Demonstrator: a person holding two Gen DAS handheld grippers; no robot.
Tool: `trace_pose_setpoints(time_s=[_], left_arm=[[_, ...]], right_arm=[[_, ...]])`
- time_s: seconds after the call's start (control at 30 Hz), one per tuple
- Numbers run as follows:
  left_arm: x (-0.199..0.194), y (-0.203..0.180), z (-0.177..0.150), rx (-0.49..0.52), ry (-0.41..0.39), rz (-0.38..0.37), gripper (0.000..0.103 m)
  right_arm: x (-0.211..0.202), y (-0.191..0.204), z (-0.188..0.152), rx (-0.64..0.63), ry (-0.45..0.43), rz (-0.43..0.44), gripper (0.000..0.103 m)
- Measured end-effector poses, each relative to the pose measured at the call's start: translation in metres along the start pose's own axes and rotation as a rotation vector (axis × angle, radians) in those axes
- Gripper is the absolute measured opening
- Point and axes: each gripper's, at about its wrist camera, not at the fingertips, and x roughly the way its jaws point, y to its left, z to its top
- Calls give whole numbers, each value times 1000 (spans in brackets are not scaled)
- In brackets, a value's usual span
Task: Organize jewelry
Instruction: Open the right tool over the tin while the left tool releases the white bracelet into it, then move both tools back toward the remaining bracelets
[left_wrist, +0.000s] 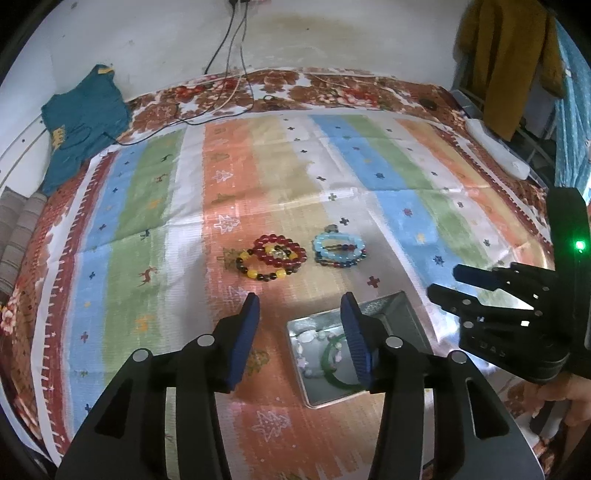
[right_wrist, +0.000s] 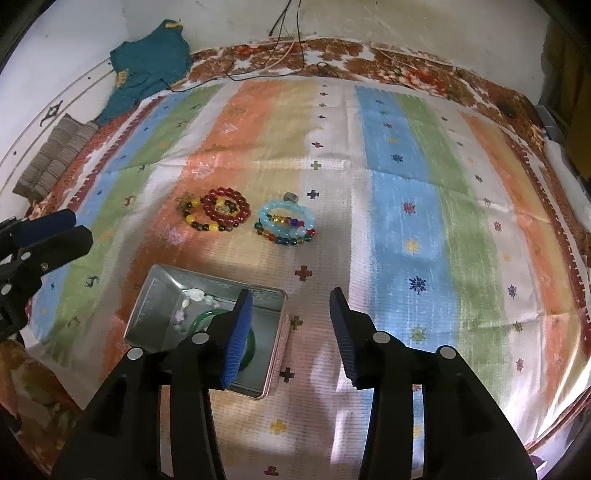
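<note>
Here, both tongs seen apart, empty: left tongs (left_wrist: 299, 314), right tongs (right_wrist: 291, 306). Hand (left_wrist: 561, 398) shown only in left view; tin box (right_wrist: 147, 317) wall clearer in right.

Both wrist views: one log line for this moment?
left gripper: open, empty | right gripper: open, empty | tin: green bangle, pale bead bracelet inside | cloth: red bracelet, blue bracelet still out
</note>
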Motion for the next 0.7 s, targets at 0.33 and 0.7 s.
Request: trace_pose_setpoints(time_s=[0.33,0.7], left_arm=[[8,9,4,-23,14,26,55],[19,12,10,-26,31,54,67]], right_arm=[[2,-3,4,11,0,-11,54],[1,-3,10,16,-12,0,65]])
